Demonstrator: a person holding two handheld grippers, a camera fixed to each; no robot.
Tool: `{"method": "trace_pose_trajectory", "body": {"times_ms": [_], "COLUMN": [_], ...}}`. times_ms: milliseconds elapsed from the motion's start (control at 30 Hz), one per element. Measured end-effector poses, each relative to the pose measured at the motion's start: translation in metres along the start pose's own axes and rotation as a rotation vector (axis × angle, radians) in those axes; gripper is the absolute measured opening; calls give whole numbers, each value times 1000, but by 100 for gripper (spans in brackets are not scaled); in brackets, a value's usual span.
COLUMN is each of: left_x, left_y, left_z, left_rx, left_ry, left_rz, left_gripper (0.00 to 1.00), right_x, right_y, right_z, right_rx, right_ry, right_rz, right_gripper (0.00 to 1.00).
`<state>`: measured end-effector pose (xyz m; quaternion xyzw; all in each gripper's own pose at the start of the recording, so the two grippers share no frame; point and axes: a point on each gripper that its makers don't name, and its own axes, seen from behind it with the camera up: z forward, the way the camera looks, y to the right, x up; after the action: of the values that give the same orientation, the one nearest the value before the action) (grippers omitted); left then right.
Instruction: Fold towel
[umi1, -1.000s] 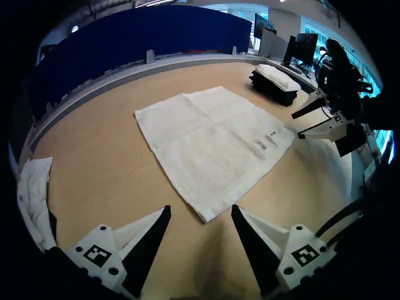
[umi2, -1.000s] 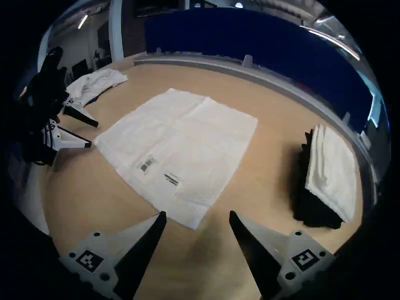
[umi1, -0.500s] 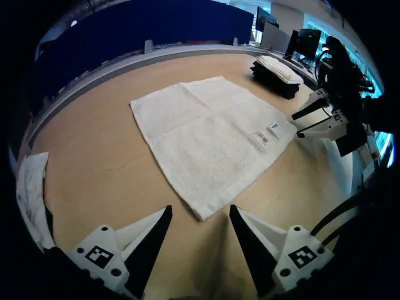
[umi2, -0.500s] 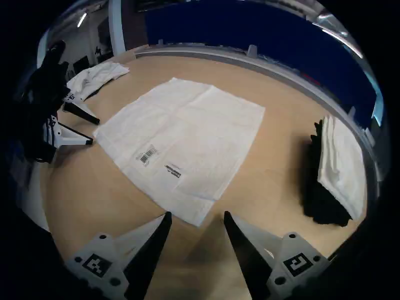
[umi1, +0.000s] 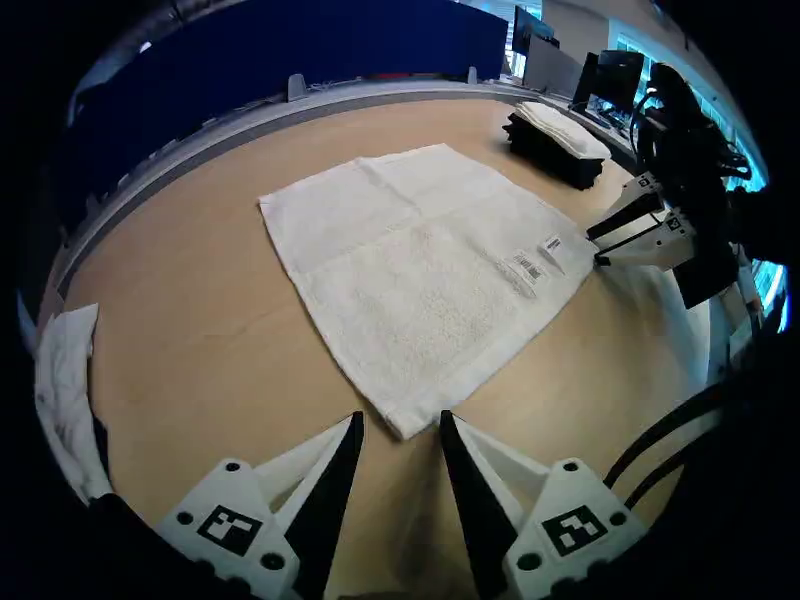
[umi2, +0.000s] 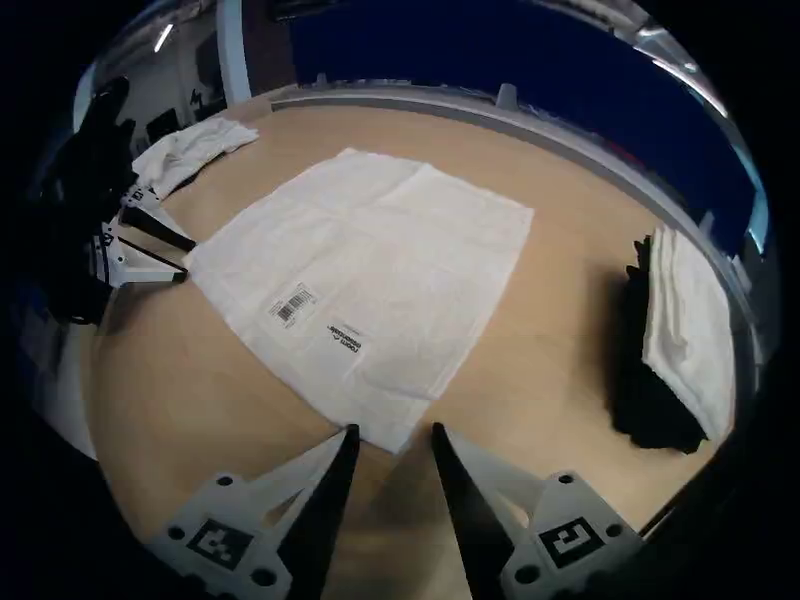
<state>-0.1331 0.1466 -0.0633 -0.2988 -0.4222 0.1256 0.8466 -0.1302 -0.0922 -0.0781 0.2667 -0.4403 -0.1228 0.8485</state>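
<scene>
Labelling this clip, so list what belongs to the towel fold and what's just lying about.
Job: flat white towel, left gripper, right gripper, both open at its near corners.
Lying about: folded towel stack, crumpled white cloth, monitors, blue partition.

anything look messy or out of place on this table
Only small things: a white cloth lies crumpled at the edge of the table, unlike the neat folded stack. The towel itself lies flat, with its labels facing up.

A white towel (umi1: 425, 275) lies flat and unfolded on the table, labels up.
</scene>
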Motion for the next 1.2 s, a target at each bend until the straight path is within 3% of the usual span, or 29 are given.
{"method": "trace_pose_trajectory", "body": {"times_ms": [267, 400, 533, 667, 800, 1200], "left_x": [0, -1, -1, -1, 0, 1], "left_y": [-1, 0, -2, -6, -8, -8], "left_z": [0, 0, 1, 2, 3, 3], "left_rx": [15, 25, 36, 47, 50, 64], "left_ry": [-15, -18, -20, -22, -22, -16], "left_rz": [9, 17, 10, 1, 4, 9], "left_gripper": [52, 51, 33, 23, 21, 21], "right_x": [0, 0, -1, -2, -2, 0], "right_y": [-1, -2, -2, -3, -4, -5], "right_z": [1, 0, 0, -1, -1, 0], "right_rx": [-7, -6, -8, -5, -3, -12], "right_ry": [-3, -4, -3, -5, -9, -15], "right_rz": [-10, -14, -11, -12, -14, -9], "right_gripper": [55, 49, 40, 35, 27, 26]}}
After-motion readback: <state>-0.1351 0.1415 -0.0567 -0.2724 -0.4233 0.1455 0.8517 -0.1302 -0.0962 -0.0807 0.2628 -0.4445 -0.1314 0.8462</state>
